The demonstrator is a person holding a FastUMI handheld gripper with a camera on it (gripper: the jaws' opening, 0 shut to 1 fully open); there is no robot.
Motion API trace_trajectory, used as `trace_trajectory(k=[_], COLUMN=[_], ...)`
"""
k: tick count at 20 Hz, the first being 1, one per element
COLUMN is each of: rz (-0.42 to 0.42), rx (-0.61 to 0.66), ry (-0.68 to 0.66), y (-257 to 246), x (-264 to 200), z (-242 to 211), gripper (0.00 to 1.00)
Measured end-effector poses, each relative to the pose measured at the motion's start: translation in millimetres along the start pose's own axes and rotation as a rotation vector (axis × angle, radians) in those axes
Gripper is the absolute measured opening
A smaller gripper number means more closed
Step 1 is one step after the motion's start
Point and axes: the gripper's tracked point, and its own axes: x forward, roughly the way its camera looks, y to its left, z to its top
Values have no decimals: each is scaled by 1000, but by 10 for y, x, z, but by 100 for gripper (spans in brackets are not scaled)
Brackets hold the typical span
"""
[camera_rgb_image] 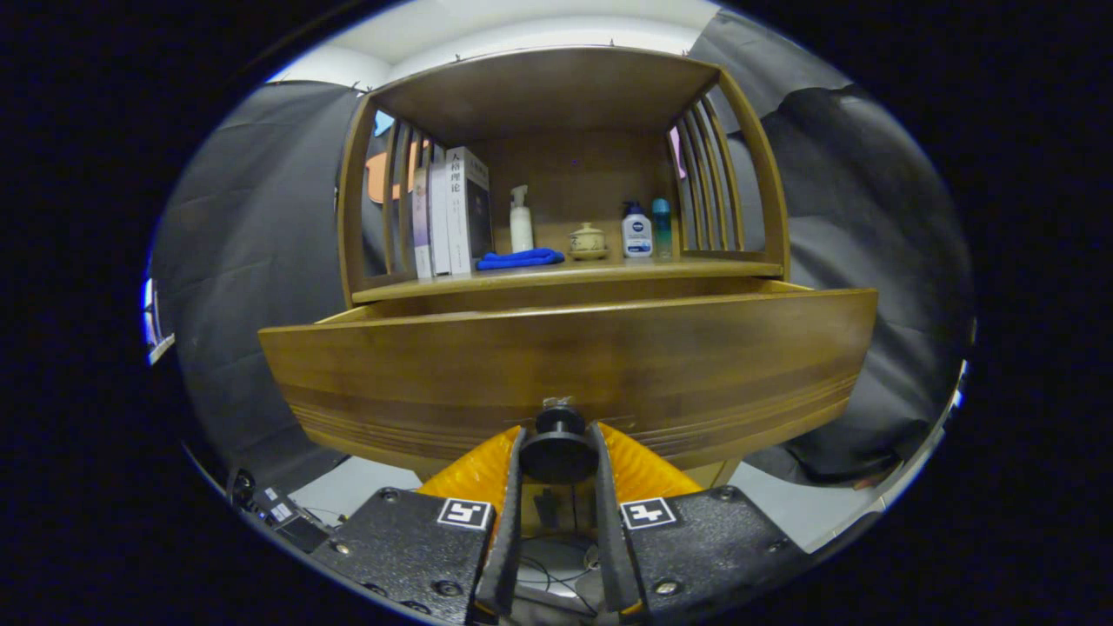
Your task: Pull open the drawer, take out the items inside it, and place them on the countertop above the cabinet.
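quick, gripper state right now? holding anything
Gripper: closed on the drawer knob, one finger on each side; the drawer is partly pulled out.

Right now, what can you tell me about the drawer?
The drawer is brown wood with a glossy, curved front and thin grooves near its bottom edge. It is pulled partly out from under the countertop, so its side walls show behind the front. What is inside cannot be seen from here. A round black knob sits at the front's lower middle, and the claw grips it, one finger on each side.
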Motion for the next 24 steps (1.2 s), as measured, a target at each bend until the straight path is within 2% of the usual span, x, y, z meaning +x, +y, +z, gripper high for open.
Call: trace_trajectory(k=[12, 15, 17, 21, 24], rz=[0, -31, -22, 18, 46], rx=[-20, -47, -59, -86, -103], ry=[-13, -64, -97, -178, -199], y=[16, -71, -35, 84, 168], x=[-150, -265, -401, -710, -714], z=[-72, 79, 224, 726, 1120], gripper=[41, 65, 82, 84, 84])
